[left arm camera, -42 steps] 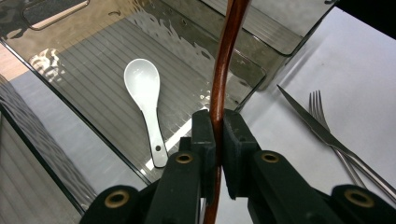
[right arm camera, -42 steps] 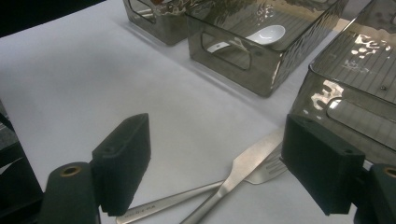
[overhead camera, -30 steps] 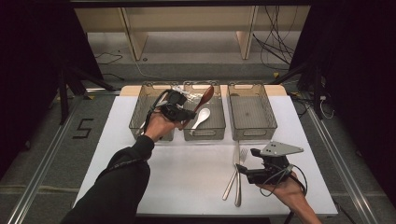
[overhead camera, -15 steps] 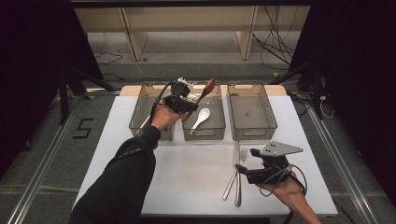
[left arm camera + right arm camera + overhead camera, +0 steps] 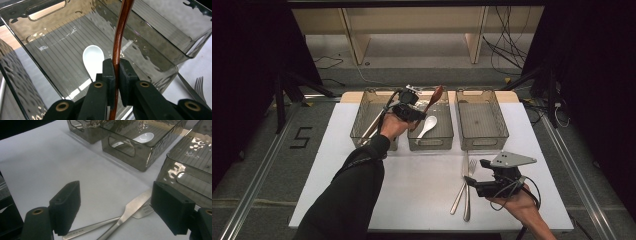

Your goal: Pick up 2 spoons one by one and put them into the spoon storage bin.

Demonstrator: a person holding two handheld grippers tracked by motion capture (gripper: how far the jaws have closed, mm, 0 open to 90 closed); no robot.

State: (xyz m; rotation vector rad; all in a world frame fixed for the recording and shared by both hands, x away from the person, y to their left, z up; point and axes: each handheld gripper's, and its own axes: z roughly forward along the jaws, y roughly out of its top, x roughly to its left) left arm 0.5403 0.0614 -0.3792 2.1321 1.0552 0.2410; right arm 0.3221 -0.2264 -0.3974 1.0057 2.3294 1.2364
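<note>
My left gripper is shut on the handle of a brown wooden spoon, held over the middle smoky bin. A white ceramic spoon lies on that bin's floor. My right gripper stands open low over the white table, its jaws on either side of two metal forks that lie crossed on the table.
Three smoky plastic bins sit in a row at the table's far side. The left bin holds long pale utensils; the right bin looks bare. A shelf unit and cables lie beyond the table.
My left gripper has carried the wooden spoon rightward and a little lower, from the left bin's edge to over the middle bin. My right gripper has stayed put.
</note>
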